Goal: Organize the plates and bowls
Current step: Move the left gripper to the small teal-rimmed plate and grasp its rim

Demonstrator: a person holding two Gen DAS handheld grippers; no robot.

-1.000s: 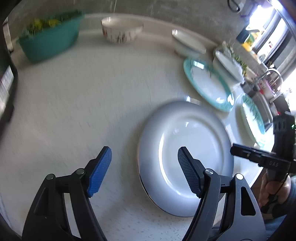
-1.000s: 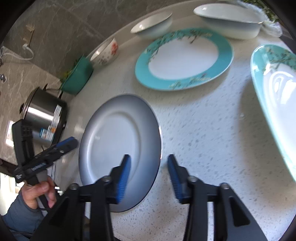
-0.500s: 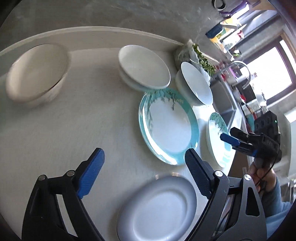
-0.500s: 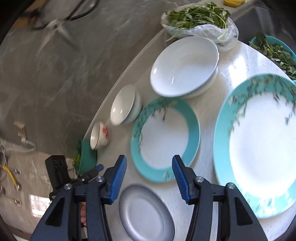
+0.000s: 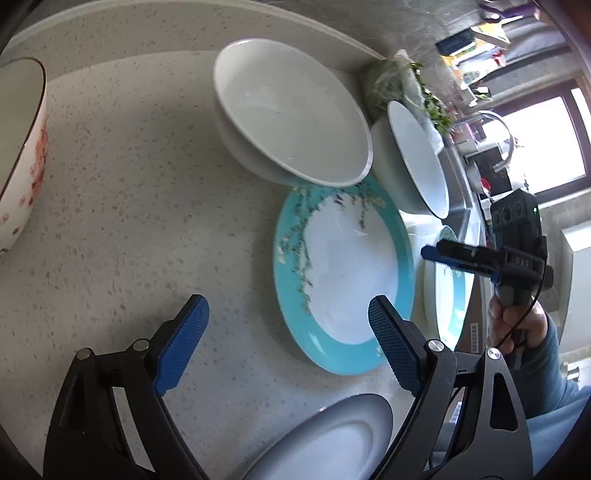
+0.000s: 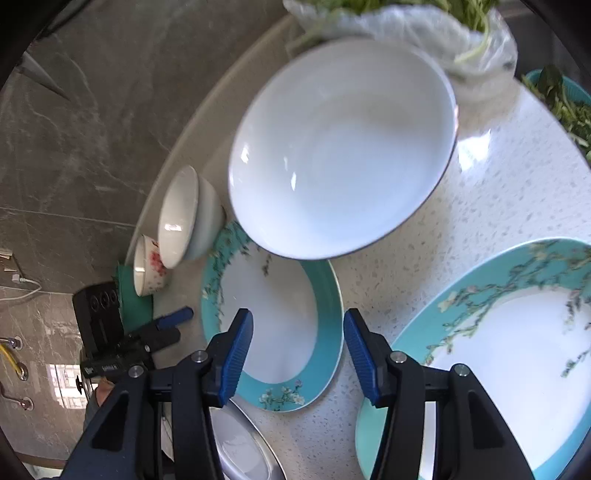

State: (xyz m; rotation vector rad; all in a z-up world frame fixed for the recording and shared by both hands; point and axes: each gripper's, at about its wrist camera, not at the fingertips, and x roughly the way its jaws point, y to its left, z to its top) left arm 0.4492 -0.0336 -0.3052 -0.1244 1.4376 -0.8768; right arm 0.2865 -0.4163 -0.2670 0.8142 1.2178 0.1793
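Observation:
My left gripper (image 5: 288, 343) is open and empty above the counter, its right finger near the rim of a teal-rimmed plate (image 5: 351, 266). A white shallow bowl (image 5: 291, 110) sits behind that plate. A grey plate (image 5: 325, 443) lies at the bottom. My right gripper (image 6: 297, 354) is open and empty above the same teal plate (image 6: 273, 317). A larger teal plate (image 6: 498, 350) lies to its right and a big white bowl (image 6: 343, 147) beyond. The right gripper also shows in the left wrist view (image 5: 428, 253).
A floral bowl (image 5: 18, 147) stands at the left, and also shows in the right wrist view (image 6: 147, 269) beside a small white bowl (image 6: 184, 218). A bag of greens (image 6: 406, 22) lies at the back. A second white bowl (image 5: 417, 162) sits near the sink edge.
Both grippers have moved forward from the grey plate toward the teal plates and white bowls, which now look larger and closer. Both stay open and empty.

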